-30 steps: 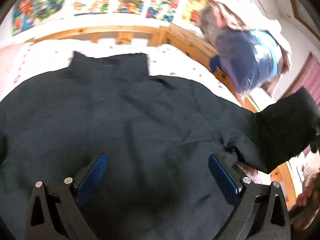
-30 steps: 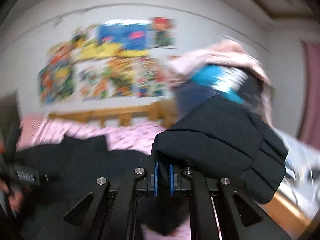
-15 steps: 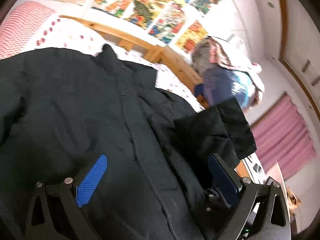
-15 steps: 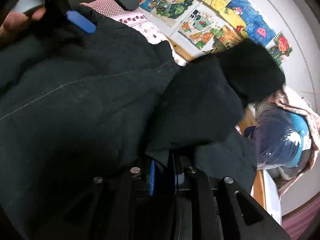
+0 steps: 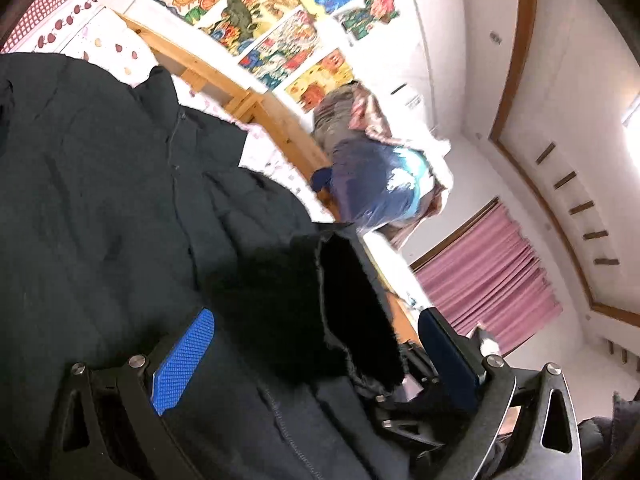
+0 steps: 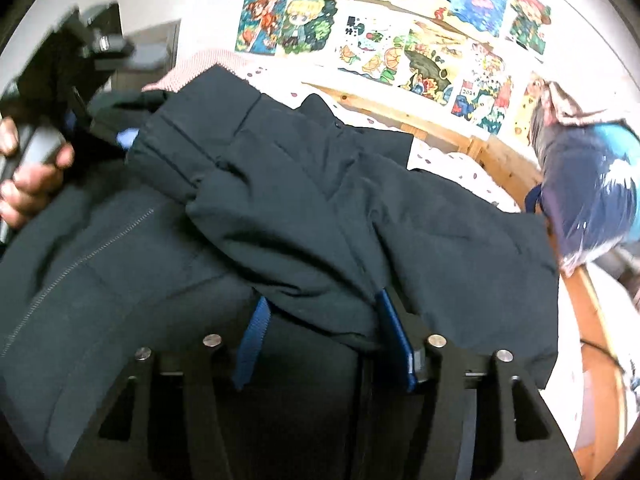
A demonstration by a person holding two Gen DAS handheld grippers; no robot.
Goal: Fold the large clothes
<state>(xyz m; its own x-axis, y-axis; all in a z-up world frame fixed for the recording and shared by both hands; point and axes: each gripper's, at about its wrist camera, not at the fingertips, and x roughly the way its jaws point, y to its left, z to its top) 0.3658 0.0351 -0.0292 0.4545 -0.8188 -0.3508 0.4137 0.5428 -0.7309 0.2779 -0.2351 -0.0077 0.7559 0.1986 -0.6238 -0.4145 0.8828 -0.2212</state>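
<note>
In the left wrist view, the left gripper (image 5: 316, 360) is hovering released, its blue pads spread wide and gripping nothing, low over the dark jacket (image 5: 100, 208) that is lying spread on the bed (image 5: 100, 40). Just ahead of it and between its pads, a sleeve (image 5: 304, 304) is lying folded across the jacket's front, cuff opening facing the tool; part of the right gripper's frame is showing beside the far pad. Beyond, the collar is pointing toward the wooden headboard (image 5: 240, 100). In the right wrist view, the right gripper (image 6: 324, 344) is standing parted, and the sleeve (image 6: 320, 220) is draping over and between its pads rather than being pinched, so it appears to be letting go. To its left, a hand (image 6: 28, 172) is holding the other tool at the jacket's far edge. By my reading, one sleeve is folded in; the other sleeve and the body folds are remaining.
</note>
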